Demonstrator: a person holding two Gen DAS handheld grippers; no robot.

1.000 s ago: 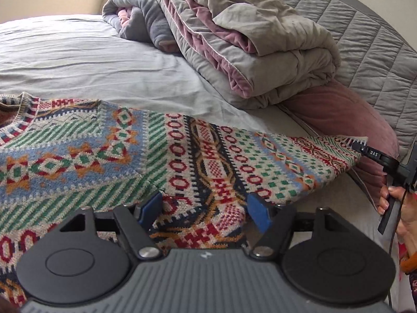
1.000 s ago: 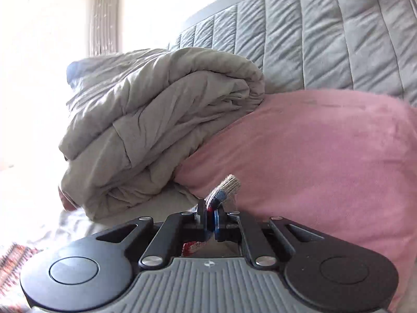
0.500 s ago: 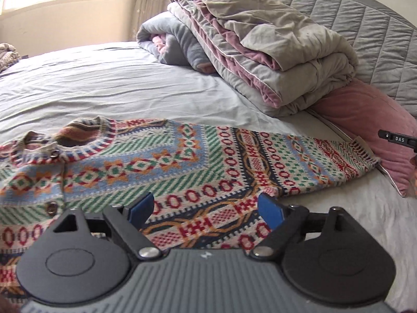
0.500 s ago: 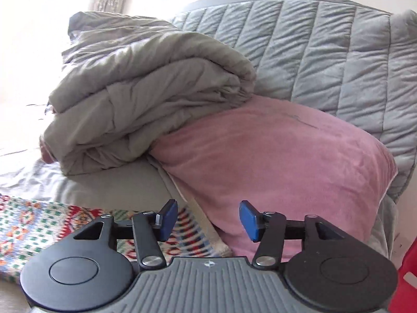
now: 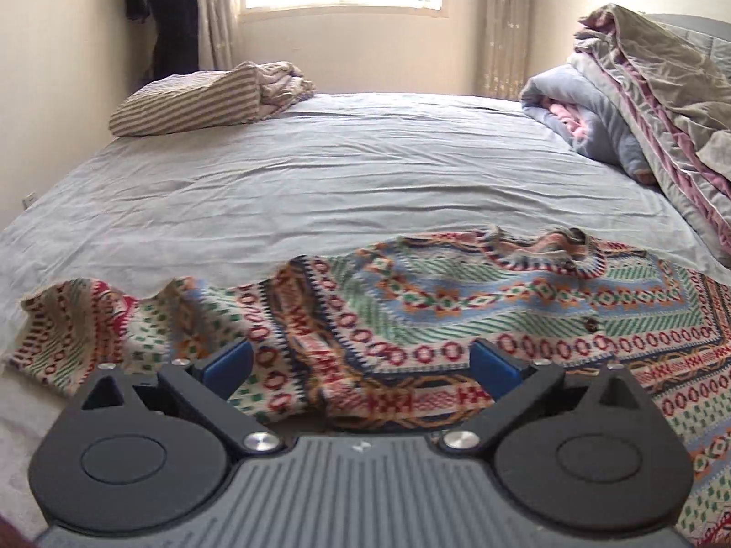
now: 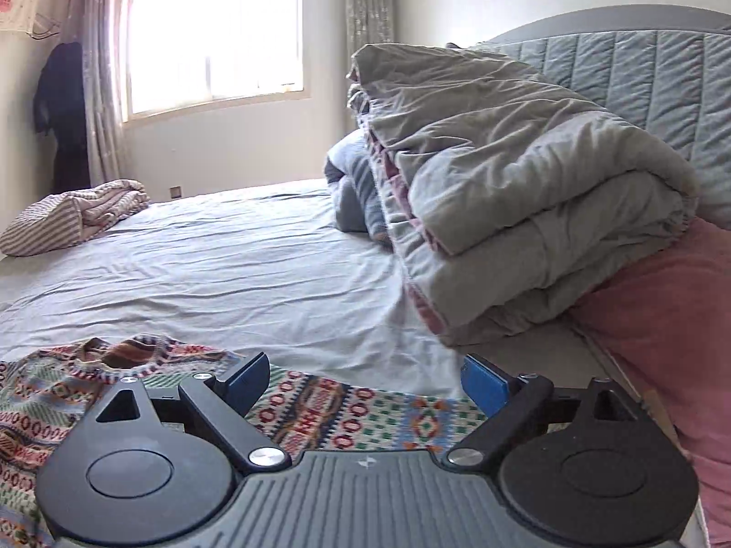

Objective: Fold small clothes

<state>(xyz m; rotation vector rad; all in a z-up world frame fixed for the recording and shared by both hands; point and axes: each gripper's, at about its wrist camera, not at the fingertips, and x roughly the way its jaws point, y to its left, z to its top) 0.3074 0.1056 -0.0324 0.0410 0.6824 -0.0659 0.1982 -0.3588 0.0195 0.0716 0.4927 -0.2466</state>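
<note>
Across the bed [image 5: 320,173], the sweater [image 5: 457,310] lies partly hidden, perhaps rumpled; both claws, just opening, gape wide, empty.

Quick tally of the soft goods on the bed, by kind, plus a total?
Patterned knit sweater: 1
Striped bundle: 1
Folded comforter: 1
Pale blue bedding behind it: 1
Pink pillow: 1
Total: 5

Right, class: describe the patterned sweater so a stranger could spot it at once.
Start at the grey bed sheet. Along its near edge lies the sweater, spread flat. Unlike the plain folded quilts and the striped bundle, it has multicoloured knitted bands.
</note>
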